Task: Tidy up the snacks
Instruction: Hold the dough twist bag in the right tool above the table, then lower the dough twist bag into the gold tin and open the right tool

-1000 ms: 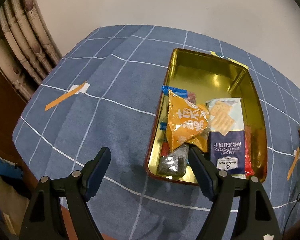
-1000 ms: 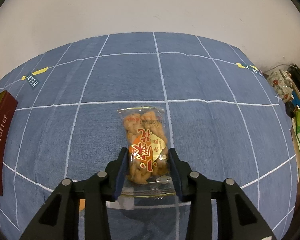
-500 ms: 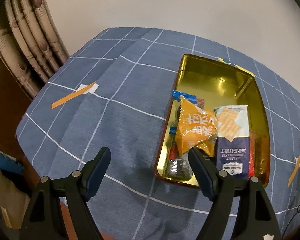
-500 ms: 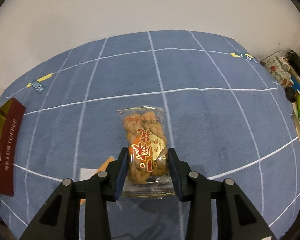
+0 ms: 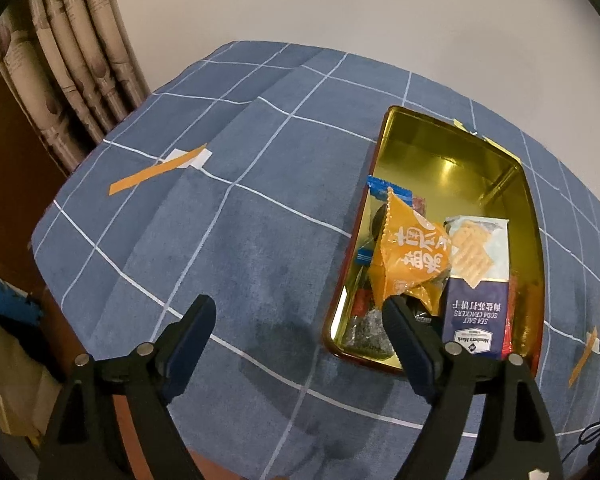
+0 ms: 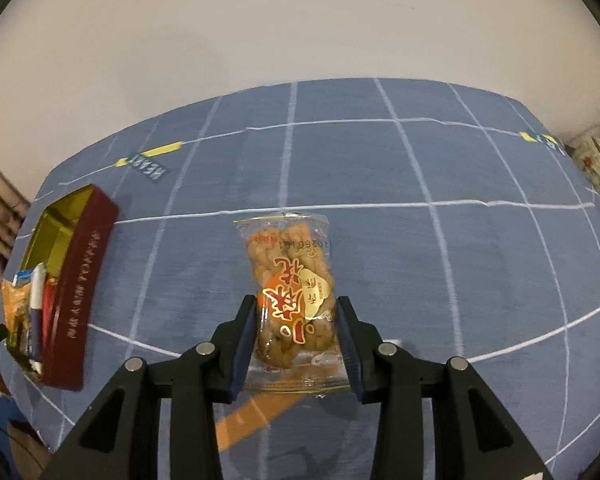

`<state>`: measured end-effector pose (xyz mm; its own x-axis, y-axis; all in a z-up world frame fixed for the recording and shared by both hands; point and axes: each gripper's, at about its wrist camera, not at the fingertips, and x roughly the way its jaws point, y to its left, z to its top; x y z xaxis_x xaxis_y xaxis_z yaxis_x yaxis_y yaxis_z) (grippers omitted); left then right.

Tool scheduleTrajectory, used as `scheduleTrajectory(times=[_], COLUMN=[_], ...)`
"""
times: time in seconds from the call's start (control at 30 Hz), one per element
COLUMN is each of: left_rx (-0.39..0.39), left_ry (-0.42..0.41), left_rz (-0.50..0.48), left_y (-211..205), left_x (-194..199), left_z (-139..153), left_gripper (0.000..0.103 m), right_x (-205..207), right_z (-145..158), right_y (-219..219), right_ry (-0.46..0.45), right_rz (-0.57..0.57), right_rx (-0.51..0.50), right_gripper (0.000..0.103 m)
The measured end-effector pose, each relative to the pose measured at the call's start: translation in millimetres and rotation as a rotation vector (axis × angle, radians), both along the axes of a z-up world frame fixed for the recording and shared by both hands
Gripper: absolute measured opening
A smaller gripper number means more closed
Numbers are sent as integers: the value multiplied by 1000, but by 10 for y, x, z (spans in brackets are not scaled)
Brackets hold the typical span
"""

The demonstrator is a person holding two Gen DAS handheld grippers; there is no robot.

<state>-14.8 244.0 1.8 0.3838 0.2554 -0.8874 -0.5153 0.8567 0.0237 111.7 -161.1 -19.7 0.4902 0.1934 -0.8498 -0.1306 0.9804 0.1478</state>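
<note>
The counter (image 5: 228, 240) wears a blue checked cloth, and the tin (image 5: 536, 248) sits on it. In the tin: a cracker pack (image 5: 478, 276) beside an orange bag (image 5: 410, 260). Left claw (image 5: 296, 322) hangs spread, left of the tin. Right claw (image 6: 297, 332) pinches a twist pack (image 6: 292, 292), raised right of the tin.

One gold tin (image 5: 530, 216), one orange snack packet (image 5: 410, 258), one soda cracker pack (image 5: 476, 284), one fried dough twist bag (image 6: 292, 280), two tools (image 5: 296, 320) (image 6: 296, 332).
</note>
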Motion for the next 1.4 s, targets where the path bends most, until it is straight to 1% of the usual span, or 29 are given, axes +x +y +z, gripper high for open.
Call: scheduleTrajectory(times=[0.07,0.17,0.4,0.5,0.67,0.7,0.87,1.07,1.23,1.4], left_rx=[22,34,12,1,30,26,-16,-45,-54,-61], left_ry=[9,8,8,14,16,15,0,-19,-18,-6], left_rz=[-4,-4,-5,-4,57,71,146,201,208,203], left_y=[-10,-8,-3,-2,75,106,268,384,405,402], left_x=[-20,-47,-146,-188,-226,-237,-303,-368,-369,-364], left_z=[9,22,18,10,37,40,48,70,69,59], left_gripper=[84,84,84,84,84,84,84,84,84,84], right_x=[-22,-75,-250,-308,-361,-365,-380,-446,-465,-438], right_z=[40,97,283,363,462,470,436,404,379,281], right_y=[123,340,922,1070,1314,1367,1576,1900,2159,2328], right_ry=[-6,-17,-43,-53,-61,-59,-42,-20,-17,13], right_rz=[29,71,196,232,280,288,321,376,409,423], right_rx=[12,27,58,67,79,81,85,108,118,117], right_gripper=[39,39,39,39,39,39,39,39,39,39])
